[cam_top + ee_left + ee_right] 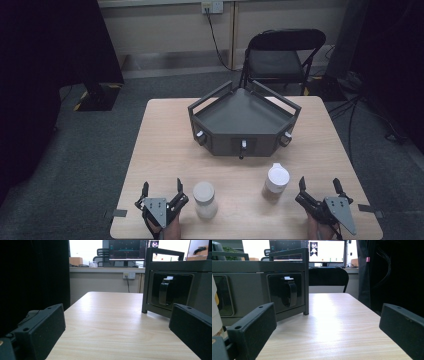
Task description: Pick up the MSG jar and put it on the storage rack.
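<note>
We have both grippers low at the near table (165, 150) edge. Left gripper (161, 191) jaws wide, nothing between them; pale jar (205, 199) just beside it. Right gripper (320, 187) jaws wide, nothing held; white-lidded jar (275, 182) near it. Dark tray box (243, 122) sits mid-table behind both jars.

Bare surface (160, 145) lies ahead of the left hand-held gripper (161, 196) up to the dark tray box (244, 122). Two jars, the frosted jar (205, 200) and the white-lidded jar (275, 182), stand between both hand-held grippers, well apart, with a clear lane between them.
</note>
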Demonstrator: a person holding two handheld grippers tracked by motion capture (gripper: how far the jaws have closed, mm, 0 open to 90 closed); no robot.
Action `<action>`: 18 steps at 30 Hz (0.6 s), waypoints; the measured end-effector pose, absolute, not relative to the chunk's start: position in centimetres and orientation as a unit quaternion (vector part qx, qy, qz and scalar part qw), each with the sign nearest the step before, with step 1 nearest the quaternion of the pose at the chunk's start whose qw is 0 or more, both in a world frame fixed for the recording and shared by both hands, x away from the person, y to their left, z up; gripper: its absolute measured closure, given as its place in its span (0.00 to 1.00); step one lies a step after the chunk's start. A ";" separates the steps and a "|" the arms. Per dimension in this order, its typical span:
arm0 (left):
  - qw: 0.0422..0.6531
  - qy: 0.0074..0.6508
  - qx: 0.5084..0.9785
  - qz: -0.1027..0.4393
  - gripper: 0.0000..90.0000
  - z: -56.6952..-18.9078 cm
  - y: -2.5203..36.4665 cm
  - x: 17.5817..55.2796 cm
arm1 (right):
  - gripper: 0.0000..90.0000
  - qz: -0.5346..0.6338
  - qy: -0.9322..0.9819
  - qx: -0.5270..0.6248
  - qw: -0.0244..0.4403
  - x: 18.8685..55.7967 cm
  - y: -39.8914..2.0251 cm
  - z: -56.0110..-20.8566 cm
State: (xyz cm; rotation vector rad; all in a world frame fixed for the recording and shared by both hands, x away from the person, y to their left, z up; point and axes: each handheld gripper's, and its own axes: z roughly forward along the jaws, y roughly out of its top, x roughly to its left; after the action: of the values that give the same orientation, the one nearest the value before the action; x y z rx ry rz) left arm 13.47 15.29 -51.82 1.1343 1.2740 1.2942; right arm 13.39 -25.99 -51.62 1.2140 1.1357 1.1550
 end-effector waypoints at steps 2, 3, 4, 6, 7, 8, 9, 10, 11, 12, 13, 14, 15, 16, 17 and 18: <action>0.479 0.522 0.465 0.531 0.00 -51.8 15.3 13.5 | 0.00 0.484 0.476 0.509 0.530 13.4 -26.0 -51.6; 0.479 0.523 0.465 0.531 0.00 -51.8 15.3 13.5 | 0.00 0.484 0.475 0.509 0.530 13.4 -26.0 -51.6; 0.479 0.522 0.465 0.531 0.00 -51.8 15.3 13.5 | 0.00 0.484 0.475 0.509 0.530 13.4 -26.0 -51.6; 0.479 0.522 0.465 0.531 0.00 -51.8 15.3 13.5 | 0.00 0.483 0.475 0.509 0.530 13.4 -26.0 -51.6; 0.479 0.522 0.465 0.531 0.00 -51.8 15.3 13.5 | 0.00 0.483 0.475 0.509 0.530 13.4 -26.0 -51.6; 0.479 0.522 0.464 0.531 0.00 -51.8 15.3 13.5 | 0.00 0.483 0.475 0.509 0.530 13.4 -26.0 -51.6; 0.479 0.522 0.464 0.531 0.00 -51.8 15.3 13.5 | 0.00 0.483 0.475 0.509 0.531 13.4 -26.0 -51.6; 0.479 0.522 0.464 0.531 0.00 -51.8 15.3 13.5 | 0.00 0.483 0.475 0.509 0.531 13.4 -26.0 -51.6; 0.479 0.522 0.465 0.531 0.00 -51.8 15.3 13.5 | 0.00 0.483 0.475 0.509 0.531 13.4 -26.0 -51.6; 0.479 0.522 0.465 0.531 0.00 -51.8 15.3 13.5 | 0.00 0.483 0.475 0.509 0.531 13.4 -25.9 -51.6; 0.479 0.522 0.465 0.531 0.00 -51.8 15.3 13.5 | 0.00 0.483 0.475 0.509 0.531 13.4 -25.9 -51.6; 0.479 0.523 0.465 0.531 0.00 -51.8 15.3 13.5 | 0.00 0.483 0.475 0.509 0.531 13.4 -25.9 -51.6; 0.479 0.523 0.464 0.531 0.00 -51.8 15.2 13.5 | 0.00 0.483 0.475 0.509 0.531 13.4 -25.9 -51.6; 0.479 0.523 0.464 0.531 0.00 -51.8 15.2 13.5 | 0.00 0.483 0.475 0.510 0.531 13.4 -25.9 -51.6; 0.478 0.523 0.464 0.531 0.00 -51.8 15.2 13.5 | 0.00 0.483 0.475 0.510 0.531 13.4 -25.9 -51.6; 0.478 0.523 0.464 0.531 0.00 -51.8 15.2 13.5 | 0.00 0.482 0.474 0.510 0.531 13.4 -25.9 -51.6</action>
State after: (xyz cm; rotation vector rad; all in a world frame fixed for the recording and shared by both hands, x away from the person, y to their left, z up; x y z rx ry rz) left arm 13.48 15.23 -51.81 1.1332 1.2772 1.2973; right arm 13.41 -25.90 -51.62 1.2168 1.1312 1.1506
